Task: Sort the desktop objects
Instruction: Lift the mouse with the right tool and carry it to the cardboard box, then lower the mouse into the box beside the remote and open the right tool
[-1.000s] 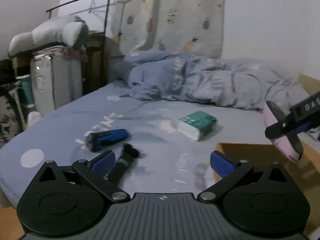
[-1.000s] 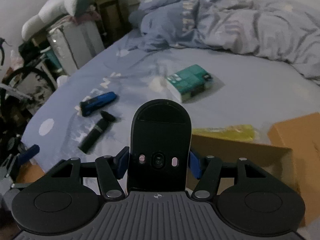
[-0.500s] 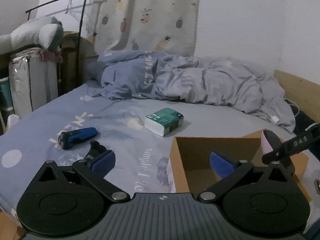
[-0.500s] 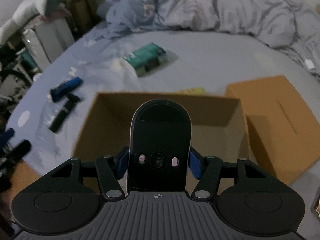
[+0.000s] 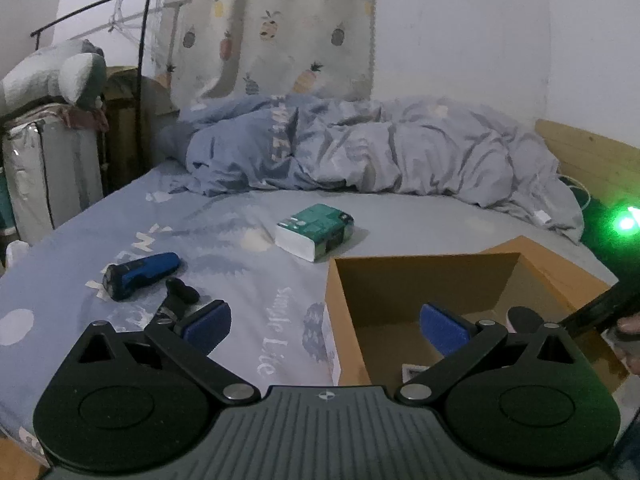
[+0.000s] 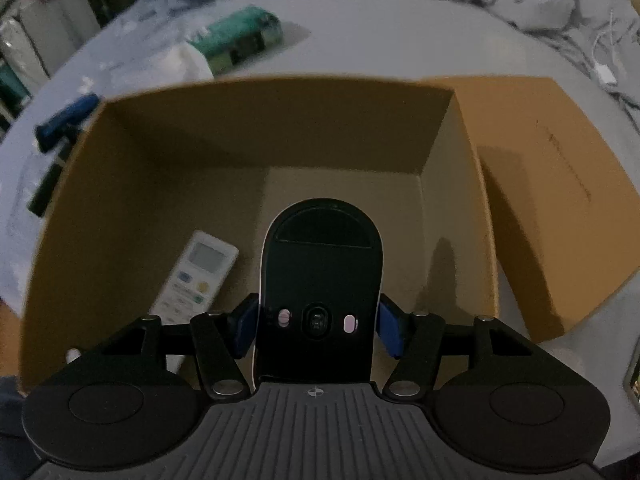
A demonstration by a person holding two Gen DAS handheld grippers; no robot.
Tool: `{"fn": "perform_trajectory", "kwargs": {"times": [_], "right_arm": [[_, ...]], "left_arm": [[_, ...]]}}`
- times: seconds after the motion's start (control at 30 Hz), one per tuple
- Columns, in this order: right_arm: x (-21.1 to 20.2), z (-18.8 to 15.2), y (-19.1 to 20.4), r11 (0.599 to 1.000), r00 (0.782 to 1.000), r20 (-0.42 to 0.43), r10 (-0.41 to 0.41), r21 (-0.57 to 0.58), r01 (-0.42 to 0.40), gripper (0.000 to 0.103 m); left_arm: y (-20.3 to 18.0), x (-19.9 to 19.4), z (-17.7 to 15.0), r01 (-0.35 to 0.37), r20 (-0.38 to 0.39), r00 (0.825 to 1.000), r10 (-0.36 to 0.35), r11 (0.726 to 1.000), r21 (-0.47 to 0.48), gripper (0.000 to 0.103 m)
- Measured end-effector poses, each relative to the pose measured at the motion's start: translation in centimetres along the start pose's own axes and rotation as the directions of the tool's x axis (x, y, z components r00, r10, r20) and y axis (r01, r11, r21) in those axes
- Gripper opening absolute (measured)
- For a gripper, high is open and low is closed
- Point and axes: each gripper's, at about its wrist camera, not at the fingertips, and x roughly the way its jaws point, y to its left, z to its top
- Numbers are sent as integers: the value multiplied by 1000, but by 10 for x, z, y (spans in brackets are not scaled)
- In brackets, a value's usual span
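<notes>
Dim bedroom, blue-sheeted bed point(image 5: 240, 240). Right gripper point(image 6: 318, 320) clenched on computer mouse point(image 6: 320, 264), underside up, poised over cardboard box point(image 6: 256, 120) beside remote control point(image 6: 196, 276). Light, rigid, slick shell; flanks grip best. Left gripper point(image 5: 324, 324) spread, empty.

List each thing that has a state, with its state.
Left tongs: open, empty.
Right tongs: shut on mouse, underside up, over box.
Box: open, flap folded out.
Remote: flat in box, buttons up.
Shaver: lying on bed.
Green pack: lying on bed.
</notes>
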Motion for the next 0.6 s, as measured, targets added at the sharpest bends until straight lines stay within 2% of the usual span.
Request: {"fn": "perform_trajectory", "kwargs": {"times": [0.27, 0.6], "right_arm": [[15, -14, 9, 999, 996, -85, -33, -26, 31, 64], [41, -12, 26, 994, 975, -207, -79, -95, 60, 64]], "left_arm": [[2, 8, -4, 2, -22, 1000, -2, 1000, 0, 103], [8, 11, -6, 0, -36, 999, 0, 1000, -22, 103]]}}
